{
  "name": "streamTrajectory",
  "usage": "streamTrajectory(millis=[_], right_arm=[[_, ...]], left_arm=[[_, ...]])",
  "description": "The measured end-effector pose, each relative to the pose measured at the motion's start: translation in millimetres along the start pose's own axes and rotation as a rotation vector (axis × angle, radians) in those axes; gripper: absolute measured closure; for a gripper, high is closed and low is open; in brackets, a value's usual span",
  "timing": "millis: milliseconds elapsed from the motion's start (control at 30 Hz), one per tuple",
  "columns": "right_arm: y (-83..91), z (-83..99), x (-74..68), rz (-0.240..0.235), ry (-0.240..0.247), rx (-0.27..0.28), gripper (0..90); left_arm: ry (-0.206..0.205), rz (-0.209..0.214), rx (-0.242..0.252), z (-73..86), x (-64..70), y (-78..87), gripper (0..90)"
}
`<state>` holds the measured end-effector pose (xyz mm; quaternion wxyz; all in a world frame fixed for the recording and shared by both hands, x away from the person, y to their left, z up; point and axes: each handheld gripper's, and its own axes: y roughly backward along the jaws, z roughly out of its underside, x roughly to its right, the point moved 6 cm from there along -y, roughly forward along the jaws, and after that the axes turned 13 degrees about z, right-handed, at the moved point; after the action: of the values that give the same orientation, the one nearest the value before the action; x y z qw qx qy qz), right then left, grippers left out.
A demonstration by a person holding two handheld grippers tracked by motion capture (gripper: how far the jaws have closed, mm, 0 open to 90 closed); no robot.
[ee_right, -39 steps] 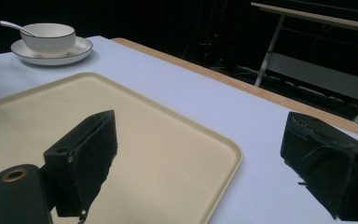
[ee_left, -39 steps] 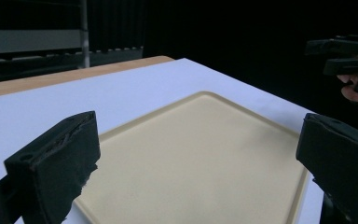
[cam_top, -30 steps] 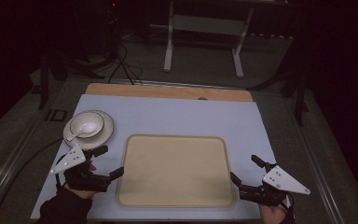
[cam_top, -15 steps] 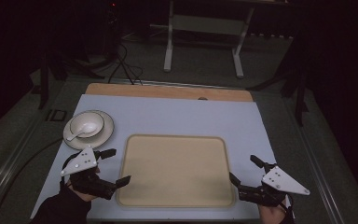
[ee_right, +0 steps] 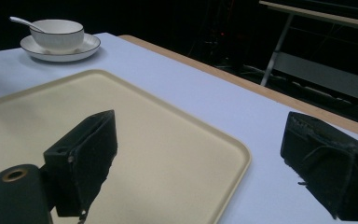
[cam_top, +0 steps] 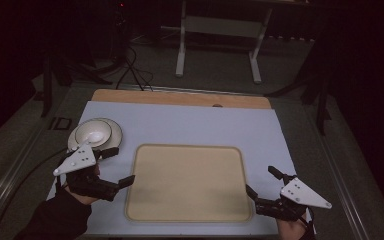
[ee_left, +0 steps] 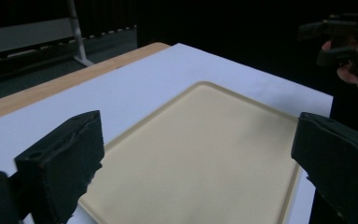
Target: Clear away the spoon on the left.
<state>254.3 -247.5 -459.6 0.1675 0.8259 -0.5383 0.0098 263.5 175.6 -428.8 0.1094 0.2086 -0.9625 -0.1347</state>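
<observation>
A beige tray (cam_top: pixel 187 182) lies empty in the middle of the pale mat. At the tray's left edge my left gripper (cam_top: pixel 121 165) hangs open, its near jaw reaching over the rim. My right gripper (cam_top: pixel 260 180) stands open at the tray's near right corner. In the left gripper view the open left gripper (ee_left: pixel 200 163) looks across the tray (ee_left: pixel 200 140), with the other hand's gripper (ee_left: pixel 345 37) far off at the top right. The right gripper view has the open right gripper (ee_right: pixel 205 163) straddling the tray's corner (ee_right: pixel 168 140). Nothing is between either pair of jaws.
A white bowl (cam_top: pixel 94 132) with a spoon (ee_right: pixel 21 21) in it sits on a saucer (ee_right: pixel 60 49) at the mat's left, just beyond the left gripper. A wooden strip (cam_top: pixel 180 97) runs along the far edge. A cable (cam_top: pixel 20 170) trails off the left side.
The left gripper has shifted slightly, toward me and then a little away again, staying open at the tray's left edge. The right gripper has hardly moved.
</observation>
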Motion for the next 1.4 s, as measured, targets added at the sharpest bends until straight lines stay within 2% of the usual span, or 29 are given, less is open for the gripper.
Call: streamTrajectory(millis=[33,167,267,300,433,467,567,1000,1167,1267,1333,1400], right_arm=[[0.1,-0.1,0.0,0.0,0.0,0.001,10.8],[0.6,-1.0,-0.6,0.0,0.007,0.008,10.8],[1.4,-1.8,-1.8,-0.003,0.012,0.012,10.8],[1.6,-2.0,-2.2,-0.003,0.012,0.013,10.8],[2.0,-2.6,-3.0,-0.002,0.018,0.017,10.7],[2.2,-2.8,-3.1,0.0,0.022,0.018,10.7],[2.4,-2.9,-2.7,0.001,0.024,0.019,10.8],[1.7,-2.4,-2.9,0.001,0.025,0.015,10.8],[0.5,-2.2,-4.5,0.0,0.034,0.009,10.8],[0.0,-2.4,-4.9,-0.001,0.033,0.01,10.8],[-0.4,-2.0,-5.3,-0.003,0.033,0.006,10.8],[-0.6,-2.0,-5.3,-0.004,0.034,0.006,10.8]], left_arm=[[-0.001,-0.016,0.008,-3.0,-3.8,4.2,3.4],[-0.002,-0.037,0.014,-7.4,-9.4,11.0,4.1],[-0.008,-0.086,0.035,-15.1,-20.0,22.6,5.4],[-0.008,-0.086,0.035,-15.1,-20.0,22.6,5.4],[0.003,-0.129,0.051,-20.8,-33.0,35.2,6.7],[0.01,-0.151,0.06,-22.3,-39.2,41.2,6.9],[0.024,-0.173,0.072,-22.6,-45.1,46.4,7.9],[0.165,-0.293,0.086,-5.4,-86.7,74.3,10.1],[0.22,-0.326,0.087,6.2,-99.3,82.1,10.5],[0.271,-0.348,0.08,15.4,-106.2,85.1,10.6],[0.292,-0.342,0.078,20.1,-108.1,85.9,12.6],[0.31,-0.367,0.075,24.8,-110.7,87.1,12.9]])
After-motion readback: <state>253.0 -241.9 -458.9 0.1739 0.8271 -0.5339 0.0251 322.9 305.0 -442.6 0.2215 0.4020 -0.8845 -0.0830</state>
